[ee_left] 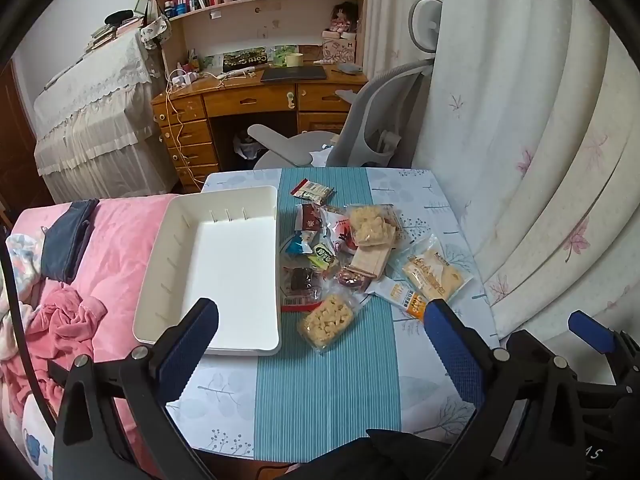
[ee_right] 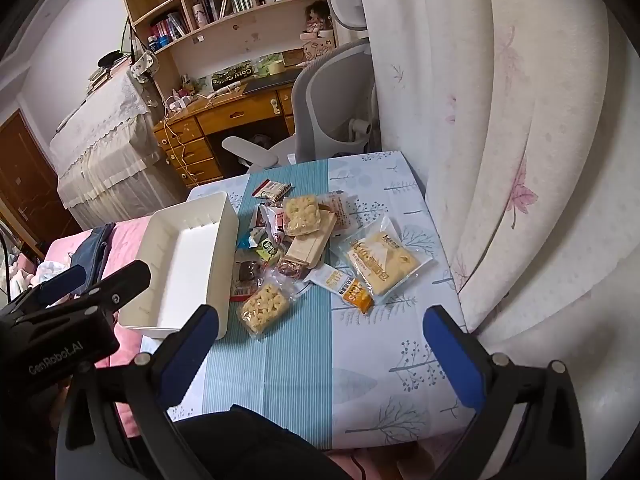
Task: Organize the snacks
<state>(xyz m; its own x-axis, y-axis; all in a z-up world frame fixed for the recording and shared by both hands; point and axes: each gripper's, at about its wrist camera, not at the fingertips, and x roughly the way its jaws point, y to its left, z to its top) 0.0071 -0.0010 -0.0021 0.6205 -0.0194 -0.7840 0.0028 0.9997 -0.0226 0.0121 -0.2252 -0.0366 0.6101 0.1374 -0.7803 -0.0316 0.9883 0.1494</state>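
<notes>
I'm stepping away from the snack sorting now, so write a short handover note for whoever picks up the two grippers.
Left gripper: open, empty, above the table's near edge.
Right gripper: open, empty, alongside it.
White rectangular plastic bin: on the table's left side, nothing in it.
Pile of wrapped snacks: on the teal striped table runner, just right of the bin; a clear pack of puffed snacks lies nearest.
Done: nothing sorted yet.
Left: move every snack into the bin.

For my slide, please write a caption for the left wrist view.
Open left gripper above a table with an empty white tray beside scattered snack packets.
</notes>
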